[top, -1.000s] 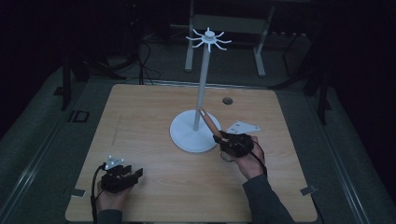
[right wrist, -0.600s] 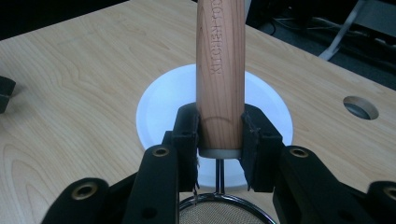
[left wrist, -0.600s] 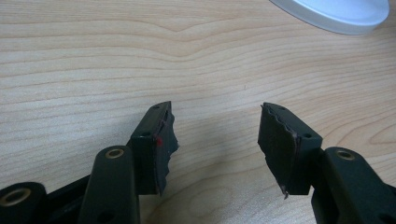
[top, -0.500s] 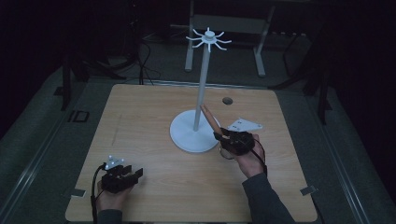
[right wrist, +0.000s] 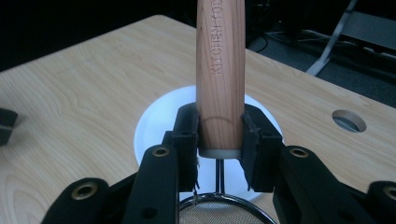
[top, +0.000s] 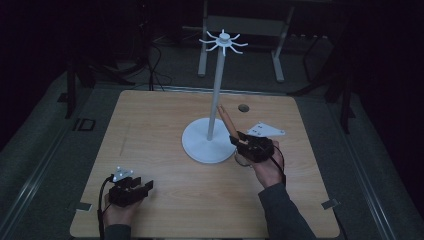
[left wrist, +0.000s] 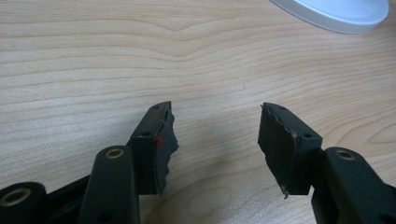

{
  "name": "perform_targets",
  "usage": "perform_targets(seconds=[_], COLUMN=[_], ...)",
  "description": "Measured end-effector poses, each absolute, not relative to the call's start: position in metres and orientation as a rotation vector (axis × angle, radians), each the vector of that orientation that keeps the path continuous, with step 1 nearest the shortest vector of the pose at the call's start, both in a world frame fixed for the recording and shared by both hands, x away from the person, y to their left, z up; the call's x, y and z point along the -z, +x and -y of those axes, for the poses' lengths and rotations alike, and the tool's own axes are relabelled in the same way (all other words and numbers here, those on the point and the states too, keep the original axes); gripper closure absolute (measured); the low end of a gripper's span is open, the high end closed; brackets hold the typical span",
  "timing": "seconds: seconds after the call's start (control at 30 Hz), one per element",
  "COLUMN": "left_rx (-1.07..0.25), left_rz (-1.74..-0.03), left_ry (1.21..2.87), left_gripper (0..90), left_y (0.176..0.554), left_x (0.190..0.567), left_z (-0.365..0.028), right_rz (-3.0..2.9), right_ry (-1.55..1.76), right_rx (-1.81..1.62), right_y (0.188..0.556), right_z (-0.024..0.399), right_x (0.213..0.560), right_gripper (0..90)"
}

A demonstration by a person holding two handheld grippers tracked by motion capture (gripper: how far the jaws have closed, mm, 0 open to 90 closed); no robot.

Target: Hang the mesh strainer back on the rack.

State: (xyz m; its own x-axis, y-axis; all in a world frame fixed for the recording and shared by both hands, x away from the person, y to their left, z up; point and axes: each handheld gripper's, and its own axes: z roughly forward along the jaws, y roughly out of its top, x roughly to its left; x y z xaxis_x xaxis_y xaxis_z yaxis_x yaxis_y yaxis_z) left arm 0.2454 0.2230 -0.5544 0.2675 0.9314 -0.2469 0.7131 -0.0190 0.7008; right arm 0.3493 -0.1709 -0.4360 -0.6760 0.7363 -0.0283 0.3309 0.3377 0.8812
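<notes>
Right tongs [right wrist: 219, 140] clamped on wooden handle [right wrist: 221, 60] of a small strainer; its mesh bowl [right wrist: 219, 212] hangs just below the jaws. Handle tilts up toward the pole of the white stand [top: 210, 142], right hand [top: 265, 167] just beside the stand's round base. Left tongs [left wrist: 212, 140] spread wide, nothing between them, low over bare wooden surface [top: 150, 125] at near left corner. Round hole [top: 243, 108] in surface behind the stand.

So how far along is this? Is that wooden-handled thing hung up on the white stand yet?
Not yet. Done: the right gripper has clamped the strainer's wooden handle near its mesh end. In hand: it is held beside the white stand. Left, probably: hanging it on the hooks. The left gripper rests open.
</notes>
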Motion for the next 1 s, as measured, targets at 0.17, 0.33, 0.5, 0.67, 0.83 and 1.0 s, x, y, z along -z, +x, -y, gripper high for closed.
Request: perform_targets(seconds=[0.17,0.33,0.5,0.67,0.83,1.0], left_rx=[-0.367,-0.367,-0.367,-0.366,-0.366,-0.364], left_rz=[-1.499,-1.499,-1.500,-1.500,-1.499,-1.501], left_ry=[1.788,1.786,1.784,1.783,1.784,1.782], left_gripper=[45.3,45.3,45.3,45.3,45.3,45.3], left_y=[0.245,0.245,0.245,0.245,0.245,0.245], left_x=[0.554,0.554,0.554,0.554,0.554,0.554], left_z=[-0.224,-0.224,-0.224,-0.224,-0.224,-0.224], right_rz=[-2.165,-2.155,-2.144,-2.138,-2.129,-2.113], right_ry=[0.950,0.952,0.948,0.950,0.964,0.961], right_rx=[-1.305,-1.318,-1.332,-1.345,-1.372,-1.379], right_y=[0.351,0.352,0.352,0.353,0.354,0.355], right_z=[0.172,0.172,0.172,0.172,0.173,0.175], right_x=[0.433,0.429,0.425,0.423,0.420,0.418], right_gripper=[69.6,69.6,69.6,69.6,69.6,69.6])
